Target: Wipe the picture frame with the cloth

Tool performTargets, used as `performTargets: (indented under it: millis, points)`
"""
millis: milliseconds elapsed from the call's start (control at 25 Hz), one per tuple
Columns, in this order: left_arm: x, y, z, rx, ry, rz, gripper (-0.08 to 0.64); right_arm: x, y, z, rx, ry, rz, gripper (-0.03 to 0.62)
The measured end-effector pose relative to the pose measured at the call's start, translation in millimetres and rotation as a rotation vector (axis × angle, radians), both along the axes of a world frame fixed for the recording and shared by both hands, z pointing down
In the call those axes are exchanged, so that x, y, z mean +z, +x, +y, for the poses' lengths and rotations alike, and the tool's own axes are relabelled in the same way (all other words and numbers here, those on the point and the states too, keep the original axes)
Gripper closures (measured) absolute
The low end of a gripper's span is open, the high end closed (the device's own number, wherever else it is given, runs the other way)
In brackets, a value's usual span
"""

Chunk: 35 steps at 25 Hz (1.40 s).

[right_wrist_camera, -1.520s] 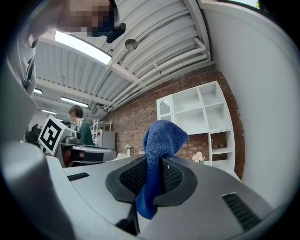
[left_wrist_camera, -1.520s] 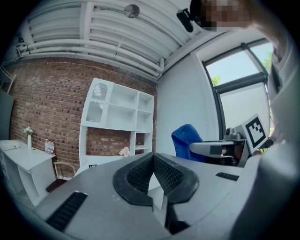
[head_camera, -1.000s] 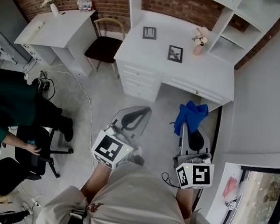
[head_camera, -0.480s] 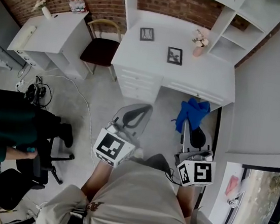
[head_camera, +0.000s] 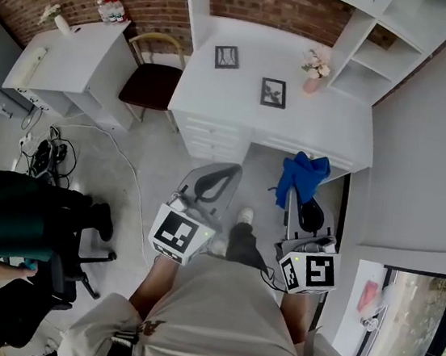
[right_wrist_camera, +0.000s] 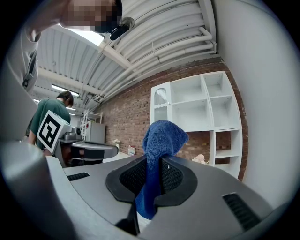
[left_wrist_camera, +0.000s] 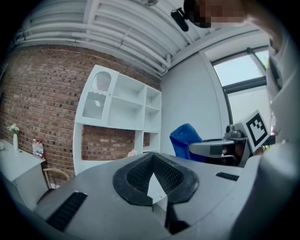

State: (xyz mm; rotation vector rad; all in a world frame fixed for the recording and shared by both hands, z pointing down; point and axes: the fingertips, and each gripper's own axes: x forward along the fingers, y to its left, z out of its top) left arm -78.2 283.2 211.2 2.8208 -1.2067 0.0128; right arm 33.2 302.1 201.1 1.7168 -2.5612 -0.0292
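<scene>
Head view, with both gripper views. The cloth (head_camera: 304, 178), blue and napped, is pinched at a fold between the closed jaws of the right gripper (head_camera: 293, 200). It bunches out past the jaw tips, its long axis lying along the jaws and pointing toward the front edge of the desk (head_camera: 336, 127), near the right front corner. In the right gripper view the cloth (right_wrist_camera: 157, 154) rises between the pads and flops over at the top, so it is judged soft, light and limp, and a bunched grip like the present one suits it. The left gripper (head_camera: 220, 173) is closed with its tips meeting and nothing between them, as the left gripper view (left_wrist_camera: 153, 174) confirms. Two frames stand on the desktop, well apart from both grippers: the nearer picture frame (head_camera: 273, 93) about mid-desk, left of the flower vase (head_camera: 313, 71), and the farther picture frame (head_camera: 227, 56) toward the back left. Which of them is meant cannot be told. Each is slightly taller than wide and appears to face the front edge; its lean cannot be made out. Both are judged light, stiff and possibly glazed, hence easily tipped or slid. Hold is best taken on the outer border at a side or top corner, leaving the face to the cloth.
</scene>
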Motion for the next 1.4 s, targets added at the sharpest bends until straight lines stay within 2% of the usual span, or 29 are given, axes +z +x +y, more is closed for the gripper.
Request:
performTargets:
  millis: [760,1400]
  points:
    - [-6,25,-114,-0.062,0.0,-0.025,0.56,-3,22,-118,-0.061,-0.015,-0.015,0.557]
    - [4,75,-195,-0.141,-0.028,-0.05,0.56,13,72,-209,-0.149,-0.05,-0.037,0.557]
